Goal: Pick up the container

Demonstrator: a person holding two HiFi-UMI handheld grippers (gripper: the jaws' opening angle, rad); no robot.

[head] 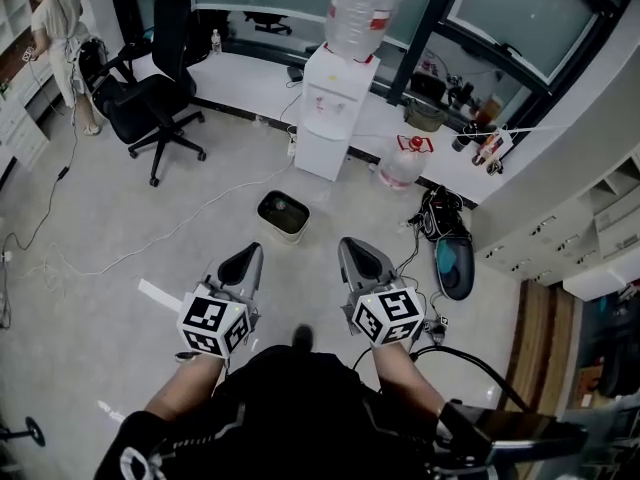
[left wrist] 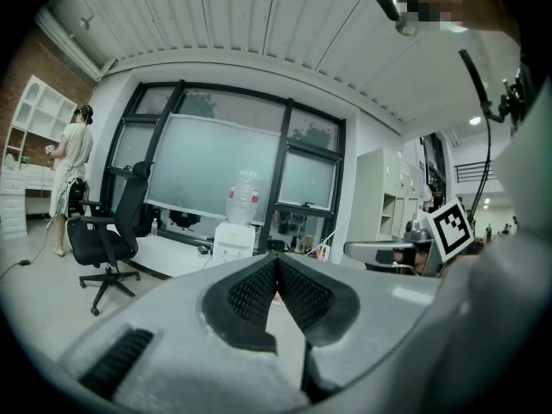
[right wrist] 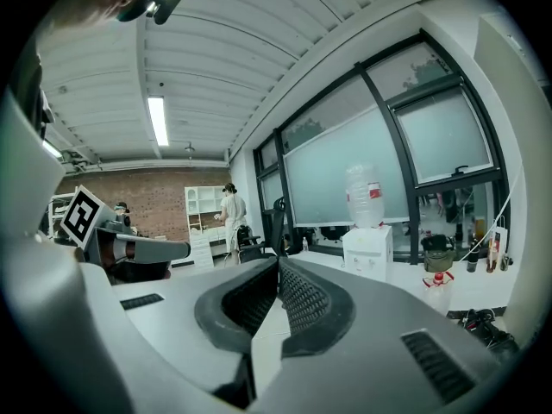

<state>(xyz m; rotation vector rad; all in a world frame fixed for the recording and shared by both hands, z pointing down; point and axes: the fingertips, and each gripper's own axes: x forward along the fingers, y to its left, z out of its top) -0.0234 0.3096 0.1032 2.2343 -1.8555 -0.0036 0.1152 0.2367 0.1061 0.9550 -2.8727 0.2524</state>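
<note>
The container [head: 283, 215] is a small dark square bin with a pale rim, standing on the grey floor just ahead of both grippers in the head view. My left gripper [head: 250, 256] is held low, pointing forward, its tip a short way below and left of the bin; its jaws are shut with nothing between them [left wrist: 276, 266]. My right gripper [head: 352, 250] is beside it, to the bin's lower right, also shut and empty [right wrist: 278, 267]. Neither gripper touches the bin. The bin does not show in either gripper view.
A white water dispenser [head: 335, 108] with a bottle on top stands behind the bin. A water jug [head: 403, 163] and a dark bag [head: 445, 223] with cables lie to the right. A black office chair [head: 150, 98] and a person [head: 55, 28] are at far left.
</note>
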